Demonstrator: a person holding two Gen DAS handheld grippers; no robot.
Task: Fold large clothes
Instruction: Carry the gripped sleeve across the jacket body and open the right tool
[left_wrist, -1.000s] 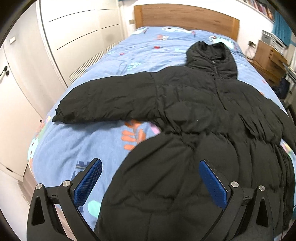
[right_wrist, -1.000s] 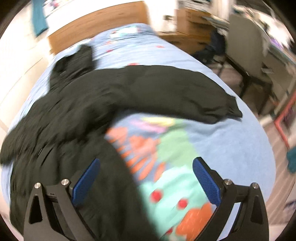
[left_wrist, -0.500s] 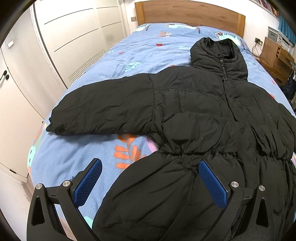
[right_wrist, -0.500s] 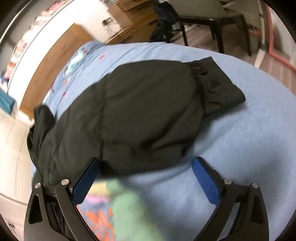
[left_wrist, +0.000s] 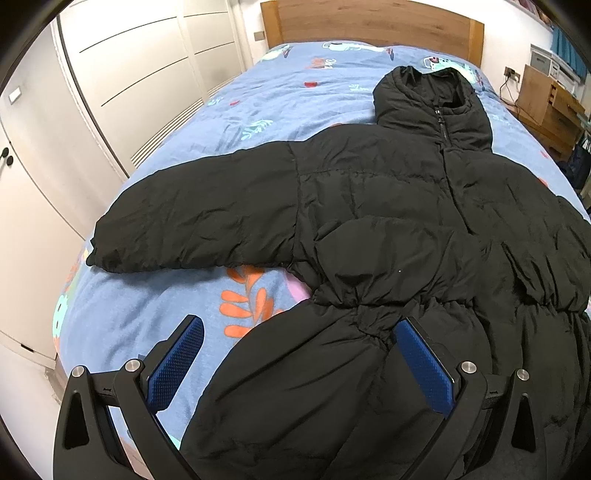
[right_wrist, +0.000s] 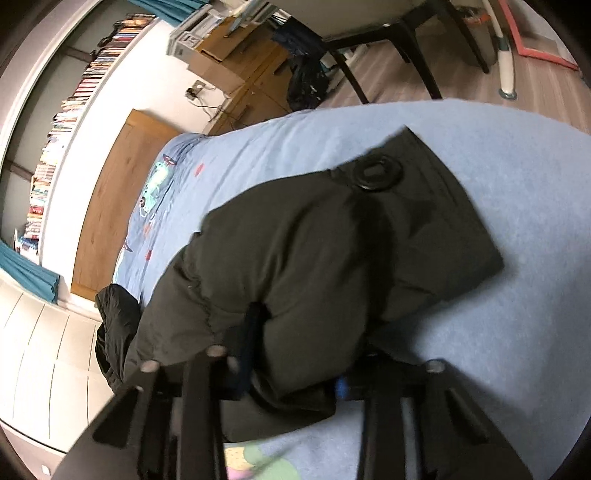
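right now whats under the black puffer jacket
The black puffer jacket lies spread on the blue patterned bedspread; orange leaf prints peek out below the sleeve. Whatever lies beneath the jacket's body is covered.

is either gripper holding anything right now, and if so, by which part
The right gripper looks closed on the black jacket's right sleeve, partway up from the cuff, though the view is blurred. The left gripper holds nothing, jaws open.
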